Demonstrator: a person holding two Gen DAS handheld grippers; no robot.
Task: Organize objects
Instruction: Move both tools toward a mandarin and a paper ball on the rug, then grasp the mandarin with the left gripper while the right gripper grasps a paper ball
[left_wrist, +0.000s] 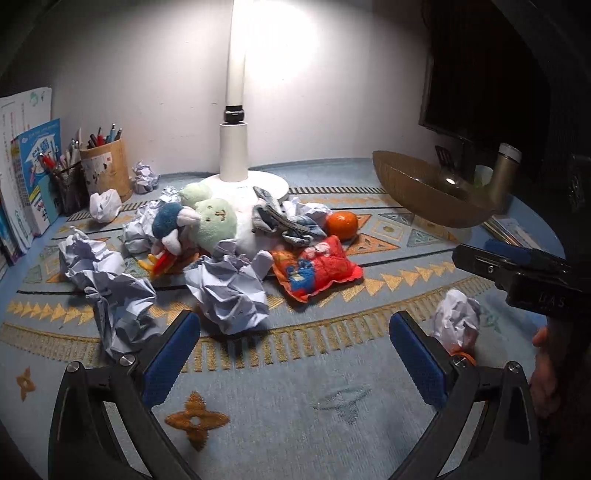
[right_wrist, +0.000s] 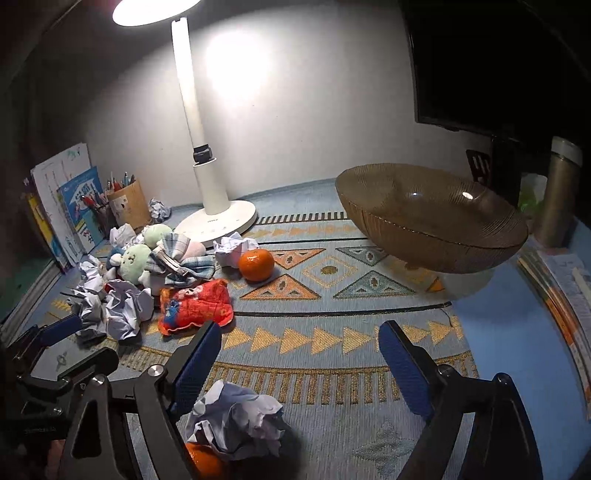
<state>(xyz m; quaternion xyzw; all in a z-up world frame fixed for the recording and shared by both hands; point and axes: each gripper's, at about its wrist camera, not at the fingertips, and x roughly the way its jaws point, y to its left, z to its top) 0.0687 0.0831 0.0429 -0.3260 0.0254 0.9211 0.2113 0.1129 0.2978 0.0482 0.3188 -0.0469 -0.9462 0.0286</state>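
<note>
A clutter lies on the patterned mat: a green plush (left_wrist: 216, 223) (right_wrist: 135, 260), a plaid cloth (left_wrist: 284, 218) (right_wrist: 181, 260), a red pouch (left_wrist: 317, 267) (right_wrist: 195, 310), an orange (left_wrist: 341, 223) (right_wrist: 256, 264) and several crumpled paper balls (left_wrist: 229, 291) (right_wrist: 122, 308). My left gripper (left_wrist: 295, 345) is open and empty, just short of the near paper ball. My right gripper (right_wrist: 299, 356) is open and empty above the mat; a paper ball (right_wrist: 240, 421) (left_wrist: 458, 321) and a second orange (right_wrist: 205, 459) lie under its left finger.
A brown glass bowl (left_wrist: 424, 192) (right_wrist: 424, 221) stands at the right. A white lamp base (left_wrist: 236, 173) (right_wrist: 218, 218) stands at the back. Pen holders (left_wrist: 105, 168) and books (left_wrist: 33, 173) line the left; a flask (right_wrist: 559, 192) and papers lie far right.
</note>
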